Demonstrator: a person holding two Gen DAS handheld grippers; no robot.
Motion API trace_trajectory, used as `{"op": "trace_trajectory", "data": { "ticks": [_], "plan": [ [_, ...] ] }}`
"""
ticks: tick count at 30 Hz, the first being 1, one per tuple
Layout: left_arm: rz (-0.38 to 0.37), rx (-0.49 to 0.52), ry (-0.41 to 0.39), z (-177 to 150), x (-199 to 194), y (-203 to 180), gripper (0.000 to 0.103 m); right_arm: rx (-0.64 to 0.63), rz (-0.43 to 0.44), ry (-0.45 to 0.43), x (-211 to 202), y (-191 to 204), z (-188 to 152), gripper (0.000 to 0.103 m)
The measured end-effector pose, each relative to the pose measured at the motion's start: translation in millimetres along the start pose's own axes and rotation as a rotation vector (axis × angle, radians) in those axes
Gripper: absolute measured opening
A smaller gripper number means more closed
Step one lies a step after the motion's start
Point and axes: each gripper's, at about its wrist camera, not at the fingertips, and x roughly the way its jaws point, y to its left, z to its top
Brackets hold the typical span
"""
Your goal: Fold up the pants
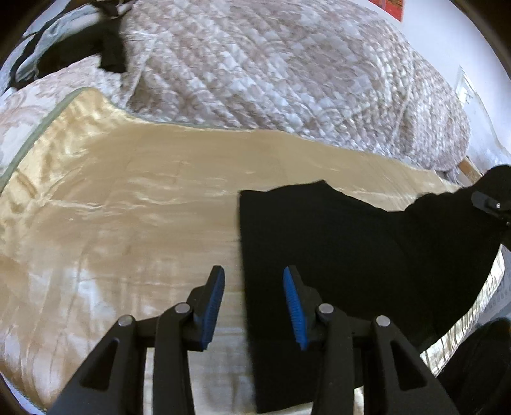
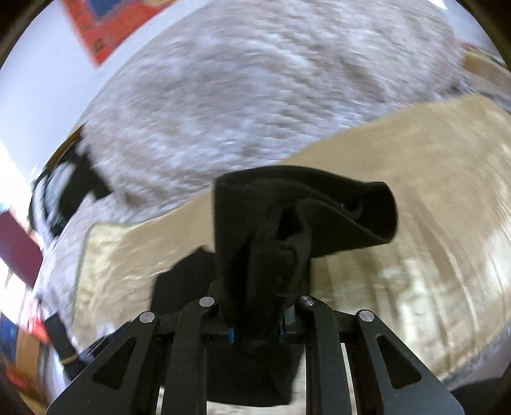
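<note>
The black pants [image 1: 345,255] lie on a shiny beige bedspread [image 1: 143,207], flat at their left part and lifted at the far right. My left gripper [image 1: 254,281] is open and empty, its blue pads over the pants' left edge. My right gripper [image 2: 257,319] is shut on a bunched end of the pants [image 2: 287,220], which stands up in front of the camera and hides the fingers. Part of the right gripper shows in the left wrist view [image 1: 488,201], holding the raised cloth.
A quilted grey-and-white blanket [image 1: 271,70] is heaped across the back of the bed. Dark clothing [image 1: 105,48] lies at the back left. A white wall with a red poster [image 2: 108,25] is behind. The right wrist view is motion-blurred.
</note>
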Motion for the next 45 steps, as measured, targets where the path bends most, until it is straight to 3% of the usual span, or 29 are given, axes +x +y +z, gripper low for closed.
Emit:
{"op": "trace_trajectory", "data": {
  "ticks": [3, 6, 11, 20, 24, 26, 29, 32, 33, 36, 38, 41, 43, 45],
  "plan": [
    [0.020, -0.040, -0.007, -0.7, -2.6, 15.5, 0.041, -0.093, 0.071, 0.054, 21.0, 38.5, -8.1, 0.018],
    [0.041, -0.081, -0.008, -2.6, -4.8, 31.5, 0.041, -0.196, 0.133, 0.162, 58.5, 72.4, -31.7, 0.018],
    [0.066, -0.143, -0.005, -5.2, -6.2, 53.1, 0.041, -0.288, 0.130, 0.322, 109.3, 91.2, -76.2, 0.018],
    [0.057, -0.171, -0.011, -3.8, -8.5, 60.2, 0.041, -0.378, 0.074, 0.262, 95.8, 105.9, -80.7, 0.018],
    [0.057, -0.174, -0.015, -3.9, -9.6, 61.0, 0.041, -0.407, 0.061, 0.303, 108.6, 106.3, -94.2, 0.019],
    [0.061, -0.177, -0.013, -4.6, -9.1, 62.4, 0.041, -0.411, 0.063, 0.273, 103.9, 106.4, -96.8, 0.021],
    [0.069, -0.182, -0.009, -5.5, -8.0, 64.5, 0.041, -0.405, 0.076, 0.274, 98.1, 108.7, -95.0, 0.029],
    [0.070, -0.181, -0.009, -5.7, -7.3, 64.9, 0.041, -0.401, 0.185, 0.301, 87.4, 114.8, -95.9, 0.056],
    [0.071, -0.179, -0.008, -5.7, -7.2, 64.4, 0.041, -0.414, 0.215, 0.291, 82.0, 118.9, -96.9, 0.059],
    [0.065, -0.172, -0.009, -6.3, -6.8, 62.8, 0.041, -0.393, 0.302, 0.280, 73.9, 118.4, -95.4, 0.059],
    [0.056, -0.167, -0.014, -6.1, -7.0, 61.4, 0.041, -0.353, 0.303, 0.247, 69.6, 110.2, -92.9, 0.056],
    [0.044, -0.162, -0.018, -6.0, -7.0, 58.3, 0.041, -0.283, 0.220, 0.206, 71.1, 89.8, -88.9, 0.028],
    [0.035, -0.155, -0.017, -5.6, -5.8, 54.6, 0.041, -0.279, 0.182, 0.306, 92.4, 80.6, -97.8, 0.024],
    [0.017, -0.149, -0.015, -4.4, -4.8, 50.8, 0.041, -0.287, 0.228, 0.357, 98.8, 79.9, -108.3, 0.022]
  ]
}}
